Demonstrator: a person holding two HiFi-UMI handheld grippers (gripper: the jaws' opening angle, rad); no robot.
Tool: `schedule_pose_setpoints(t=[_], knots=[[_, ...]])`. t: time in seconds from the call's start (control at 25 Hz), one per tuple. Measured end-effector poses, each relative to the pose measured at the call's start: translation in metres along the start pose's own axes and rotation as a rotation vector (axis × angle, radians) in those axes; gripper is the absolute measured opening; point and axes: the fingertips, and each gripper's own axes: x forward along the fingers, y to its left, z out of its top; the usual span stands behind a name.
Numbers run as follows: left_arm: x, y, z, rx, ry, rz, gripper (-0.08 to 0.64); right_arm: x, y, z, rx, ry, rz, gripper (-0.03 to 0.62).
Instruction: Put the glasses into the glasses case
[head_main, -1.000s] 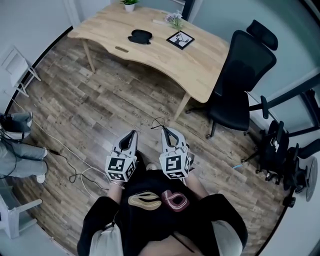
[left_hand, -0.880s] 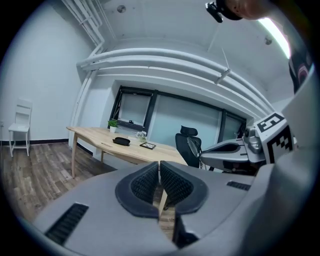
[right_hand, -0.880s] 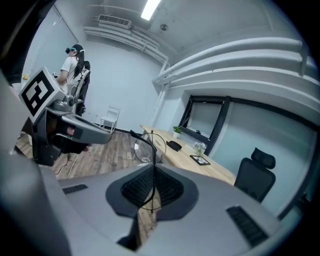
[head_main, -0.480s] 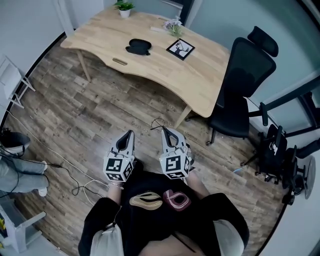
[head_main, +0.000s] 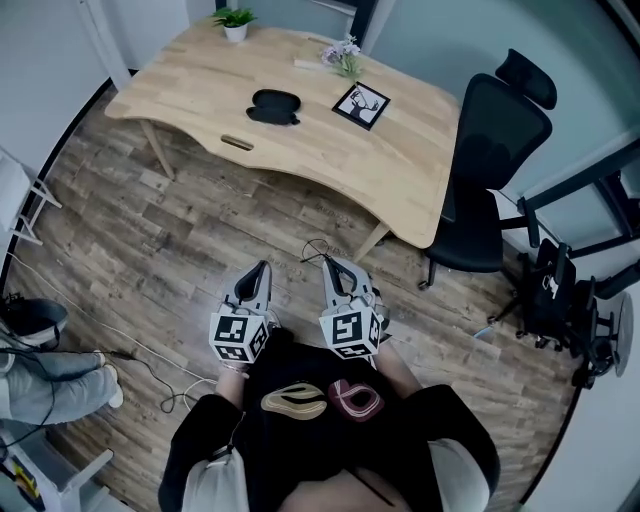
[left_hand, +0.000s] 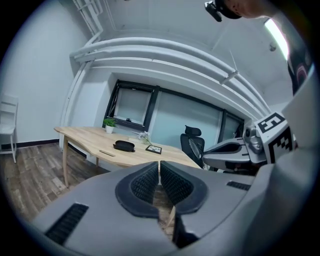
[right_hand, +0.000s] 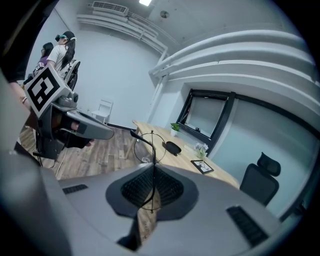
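A pale wooden table (head_main: 400, 170) stands on a wood-plank floor (head_main: 200, 230), a potted plant (head_main: 233, 20) at its far corner, a small spray of flowers (head_main: 343, 52) and a framed deer picture (head_main: 361, 104) lying close together; a black office chair (head_main: 490, 165) sits at its right end, a white chair (left_hand: 7, 130) against the left wall

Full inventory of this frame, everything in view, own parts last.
table: one, light wood, ahead of the person
glasses case: one, black, on table
framed picture: one, black and white, on table
potted plant: one, green, table's far corner
flowers: one bunch, pale, on table
office chair: one, black, right of table
glasses: one pair, thin dark frame, in right tool
left tool: grey, shut, empty
right tool: grey, shut on glasses
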Motion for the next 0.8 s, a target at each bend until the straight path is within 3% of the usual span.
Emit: schedule_pose_setpoints(t=[0.52, 0.8], knots=[[0.037, 0.062, 0.027, 0.044, 0.036, -0.11, 0.025, 0.062, 0.0, 0.032, 0.059, 0.042, -0.084, 0.017], [0.039, 0.076, 0.035, 0.048, 0.04, -0.121, 0.025, 0.074, 0.009, 0.046, 0.063, 0.04, -0.086, 0.017]])
